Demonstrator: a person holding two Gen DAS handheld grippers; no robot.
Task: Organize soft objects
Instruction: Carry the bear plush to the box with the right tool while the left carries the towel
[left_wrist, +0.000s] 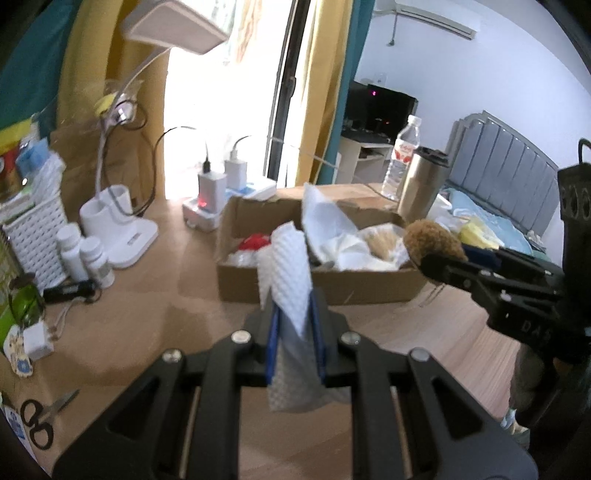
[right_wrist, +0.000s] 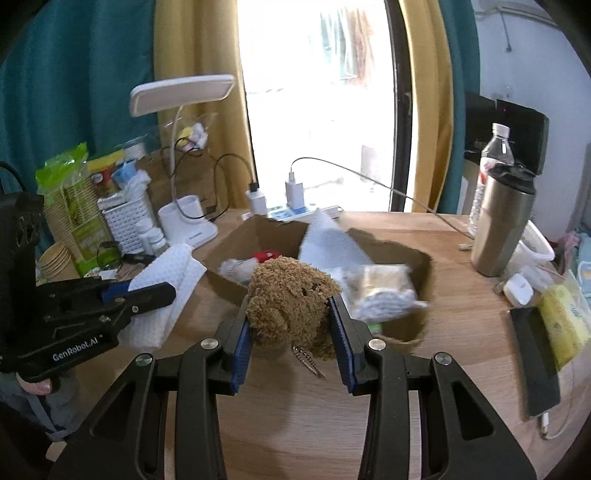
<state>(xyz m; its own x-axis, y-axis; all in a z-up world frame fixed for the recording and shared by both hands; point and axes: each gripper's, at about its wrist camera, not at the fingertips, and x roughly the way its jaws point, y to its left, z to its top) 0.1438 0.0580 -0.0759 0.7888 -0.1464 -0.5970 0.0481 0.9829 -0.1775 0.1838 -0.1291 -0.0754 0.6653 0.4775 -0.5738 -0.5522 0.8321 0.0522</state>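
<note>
Both wrist views share cardboard box (left_wrist: 317, 284)

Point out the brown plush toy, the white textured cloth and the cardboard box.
brown plush toy (right_wrist: 291, 295): right wrist view, middle of its fuzzy body between the fingers.
white textured cloth (left_wrist: 286, 266): left wrist view, upper bumpy part above the fingers.
cardboard box (left_wrist: 317, 291): left wrist view, front wall.
</note>
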